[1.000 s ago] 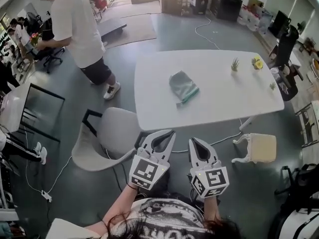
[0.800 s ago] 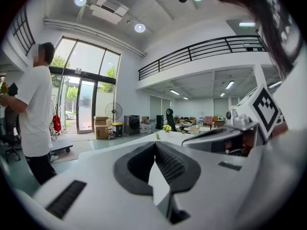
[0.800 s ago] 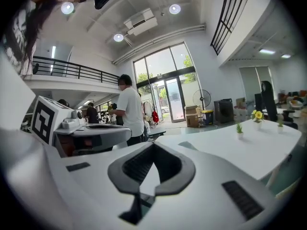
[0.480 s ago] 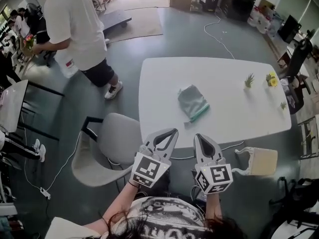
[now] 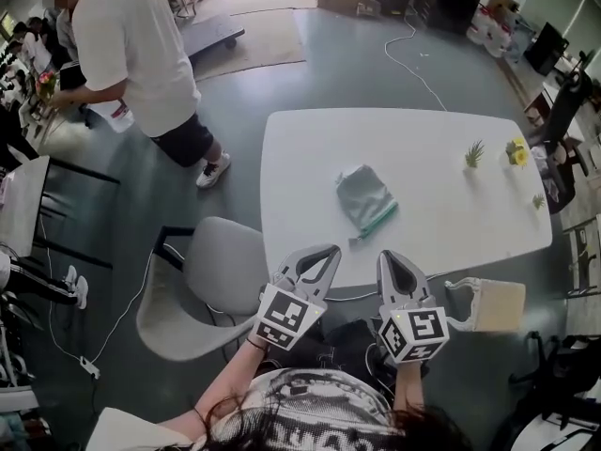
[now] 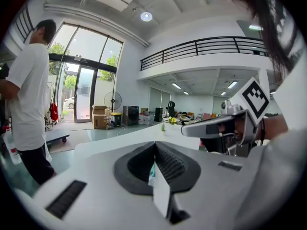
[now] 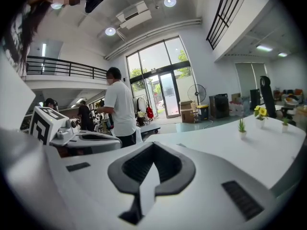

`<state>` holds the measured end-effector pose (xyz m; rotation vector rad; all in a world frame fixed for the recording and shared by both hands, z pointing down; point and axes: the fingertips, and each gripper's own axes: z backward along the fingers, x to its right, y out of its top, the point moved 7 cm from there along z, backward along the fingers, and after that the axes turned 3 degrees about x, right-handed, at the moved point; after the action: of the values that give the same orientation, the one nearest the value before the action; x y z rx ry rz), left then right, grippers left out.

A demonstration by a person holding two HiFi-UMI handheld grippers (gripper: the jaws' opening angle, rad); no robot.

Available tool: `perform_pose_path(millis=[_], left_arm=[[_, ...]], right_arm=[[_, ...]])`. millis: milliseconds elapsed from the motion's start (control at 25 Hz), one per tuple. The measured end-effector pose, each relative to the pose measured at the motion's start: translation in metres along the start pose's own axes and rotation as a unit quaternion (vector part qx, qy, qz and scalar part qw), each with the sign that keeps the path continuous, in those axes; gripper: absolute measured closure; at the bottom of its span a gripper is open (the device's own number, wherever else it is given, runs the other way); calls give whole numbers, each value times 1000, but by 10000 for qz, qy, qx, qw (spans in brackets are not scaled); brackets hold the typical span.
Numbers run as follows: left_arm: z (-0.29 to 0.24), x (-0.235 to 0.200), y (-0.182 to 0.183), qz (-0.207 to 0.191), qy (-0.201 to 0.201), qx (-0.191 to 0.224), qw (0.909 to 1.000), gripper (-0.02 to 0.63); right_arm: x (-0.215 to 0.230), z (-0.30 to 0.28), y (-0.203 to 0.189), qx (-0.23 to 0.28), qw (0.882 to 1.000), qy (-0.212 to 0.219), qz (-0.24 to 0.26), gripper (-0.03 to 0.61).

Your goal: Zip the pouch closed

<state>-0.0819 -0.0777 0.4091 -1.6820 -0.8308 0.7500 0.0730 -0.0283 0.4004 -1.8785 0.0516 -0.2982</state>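
A grey pouch [image 5: 362,195] with a teal zipper edge [image 5: 377,220] lies flat on the white table [image 5: 451,224], left of its middle. Both grippers hover side by side below the table's near edge, well short of the pouch. My left gripper [image 5: 327,252] is shut with nothing in it, and so is my right gripper [image 5: 389,256]. In the left gripper view the jaws [image 6: 154,145] meet, with the right gripper [image 6: 216,127] beside them. The right gripper view shows its jaws [image 7: 152,145] closed and the left gripper [image 7: 91,141] at the left.
A grey chair [image 5: 202,280] stands left of the table's near corner, and a cream stool [image 5: 490,304] at the right. Two small potted plants [image 5: 474,153] [image 5: 514,151] sit at the table's right end. A person in a white shirt [image 5: 131,45] stands beyond the table's left.
The head view has shifted, so the table and pouch sit lower and further right. Both grippers stayed shut and drifted slightly right. The person in white moved a little.
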Motion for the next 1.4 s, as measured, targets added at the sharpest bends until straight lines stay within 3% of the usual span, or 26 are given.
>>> perform_pose_path(millis=[320,480,720,920,1240,1280,1360,1400], left_arm=[[-24,1,-23,-95,411,-147,9990,601],[-43,-1,-49,193,596,-314,9975,601],[-77,-6,-98,255,296,-1037,9938,601],[-96,-14,-135,352,180,-1633,9858,601],[-120,-26,-167,264,-183,-2220,9745,598],[-123,-28,-169,260,-260,-2259,9735,592],[-128,-30,-173,268,-466,-2359,9703,488],[-130,-30,-174,245,-566,-2391,9690,480]], right_arm=[[35,-19,-11,-248,9991,338,46,584],[54,-41,-31,-672,9950,719,145,584],[71,-77,-67,-1295,9834,1266,81,583],[75,-98,-103,-1887,9697,1512,359,566],[77,-120,-146,-2638,9459,1775,646,535],[77,-123,-148,-2684,9444,1784,656,534],[76,-128,-151,-2751,9421,1790,683,534],[76,-130,-153,-2782,9410,1796,698,534]])
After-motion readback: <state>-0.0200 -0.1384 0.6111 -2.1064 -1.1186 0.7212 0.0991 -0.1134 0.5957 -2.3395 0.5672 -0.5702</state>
